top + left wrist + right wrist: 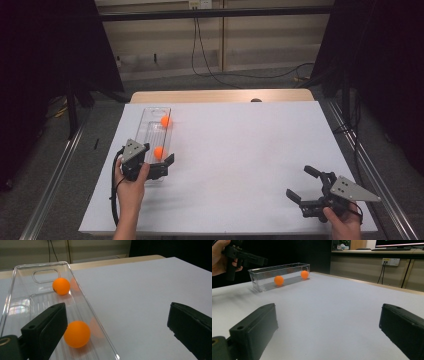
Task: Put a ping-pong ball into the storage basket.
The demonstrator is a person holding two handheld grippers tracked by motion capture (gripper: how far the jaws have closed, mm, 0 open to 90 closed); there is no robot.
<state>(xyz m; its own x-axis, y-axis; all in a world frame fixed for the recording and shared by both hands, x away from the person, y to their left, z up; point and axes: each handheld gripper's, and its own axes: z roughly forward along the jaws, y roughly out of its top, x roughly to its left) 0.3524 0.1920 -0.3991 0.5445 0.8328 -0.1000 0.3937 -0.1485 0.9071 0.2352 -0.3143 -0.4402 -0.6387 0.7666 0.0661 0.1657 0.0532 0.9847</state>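
Observation:
A clear plastic bin (150,116) lies lengthwise on the left part of the white table and holds two orange balls. The near ball (159,152) (76,333) rests by the bin's right wall. The far ball (165,121) (61,286) sits toward the far end. My left gripper (159,156) (116,315) is open. It straddles the bin's right wall at the near end, with one jaw over the bin beside the near ball and the other over the table. My right gripper (301,182) (327,312) stands open at the front right, holding nothing, and faces the bin (265,275).
A white sheet (240,150) covers the table, with a wooden edge (220,95) at the far side. Metal rails (52,180) run along both flanks. Cables (210,70) lie on the floor beyond. A hand (218,257) holding the other gripper appears in the right gripper view.

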